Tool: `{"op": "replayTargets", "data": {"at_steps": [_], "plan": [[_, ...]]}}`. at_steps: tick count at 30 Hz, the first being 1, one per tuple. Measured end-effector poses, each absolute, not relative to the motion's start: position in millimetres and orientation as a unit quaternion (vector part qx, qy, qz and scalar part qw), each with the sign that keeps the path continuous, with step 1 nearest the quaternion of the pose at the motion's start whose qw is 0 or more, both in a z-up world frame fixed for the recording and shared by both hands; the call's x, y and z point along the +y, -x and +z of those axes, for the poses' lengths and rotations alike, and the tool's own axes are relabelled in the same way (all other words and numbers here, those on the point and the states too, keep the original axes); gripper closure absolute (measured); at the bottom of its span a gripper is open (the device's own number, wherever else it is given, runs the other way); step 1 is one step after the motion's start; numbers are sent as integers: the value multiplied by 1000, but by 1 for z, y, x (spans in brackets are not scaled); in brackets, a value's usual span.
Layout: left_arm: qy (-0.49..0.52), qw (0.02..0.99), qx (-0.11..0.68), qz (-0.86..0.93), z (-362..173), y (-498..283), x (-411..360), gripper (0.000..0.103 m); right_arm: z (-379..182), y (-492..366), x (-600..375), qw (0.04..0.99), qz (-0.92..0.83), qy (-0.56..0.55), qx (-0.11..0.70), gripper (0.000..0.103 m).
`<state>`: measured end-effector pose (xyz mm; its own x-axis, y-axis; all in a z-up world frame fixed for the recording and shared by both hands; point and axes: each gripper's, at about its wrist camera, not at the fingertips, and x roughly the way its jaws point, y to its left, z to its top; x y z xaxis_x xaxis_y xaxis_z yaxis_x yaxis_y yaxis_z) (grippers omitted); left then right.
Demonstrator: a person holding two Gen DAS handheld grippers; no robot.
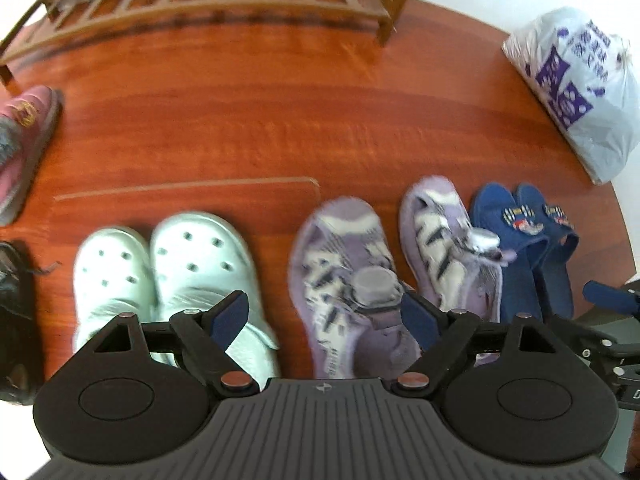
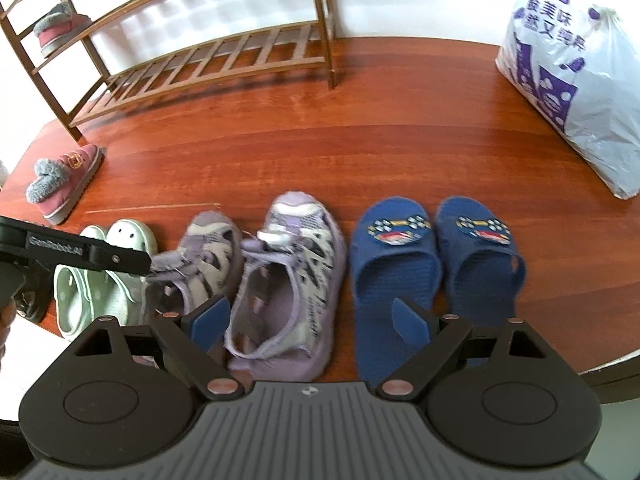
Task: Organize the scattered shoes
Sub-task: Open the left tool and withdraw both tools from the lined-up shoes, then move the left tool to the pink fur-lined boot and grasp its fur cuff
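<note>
Three pairs of shoes stand in a row on the red-brown wooden floor (image 2: pixel 280 152), toes toward the wall: pale green clogs (image 1: pixel 168 272), purple sandals (image 2: pixel 288 272) and blue slippers (image 2: pixel 436 256). Within each pair the shoes sit side by side, and the pairs lie close to one another. The left claw (image 1: pixel 324 316) hangs just above the row with its blue-padded fingers spread wide and nothing between them; one finger (image 1: pixel 228 316) is over the inner green clog and the other sits between the two purple sandals. The right claw (image 2: pixel 308 320) is likewise spread and empty, framing the heel of the right purple sandal, its outer finger (image 2: pixel 412 320) over the left blue slipper. One pink fleece-lined slipper (image 2: pixel 64 180) lies apart on the floor near the foot of a brown wooden shoe rack (image 2: pixel 208 56), and its match (image 2: pixel 60 28) rests on a higher shelf. A white plastic bag with purple print (image 2: pixel 576 80) sits by the wall, well to the right.
</note>
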<state>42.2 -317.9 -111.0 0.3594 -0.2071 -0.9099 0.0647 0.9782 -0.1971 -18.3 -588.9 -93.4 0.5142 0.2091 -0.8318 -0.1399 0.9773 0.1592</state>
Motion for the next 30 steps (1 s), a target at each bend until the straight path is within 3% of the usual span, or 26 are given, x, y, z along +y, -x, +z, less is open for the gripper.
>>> {"op": "replayTargets", "data": {"at_steps": [22, 30], "plan": [[62, 839, 541, 3, -95, -47, -174, 17, -86, -21, -458, 865, 161, -32, 474, 9], [65, 847, 527, 30, -88, -49, -115, 13, -88, -27, -409, 862, 173, -26, 476, 9]]}}
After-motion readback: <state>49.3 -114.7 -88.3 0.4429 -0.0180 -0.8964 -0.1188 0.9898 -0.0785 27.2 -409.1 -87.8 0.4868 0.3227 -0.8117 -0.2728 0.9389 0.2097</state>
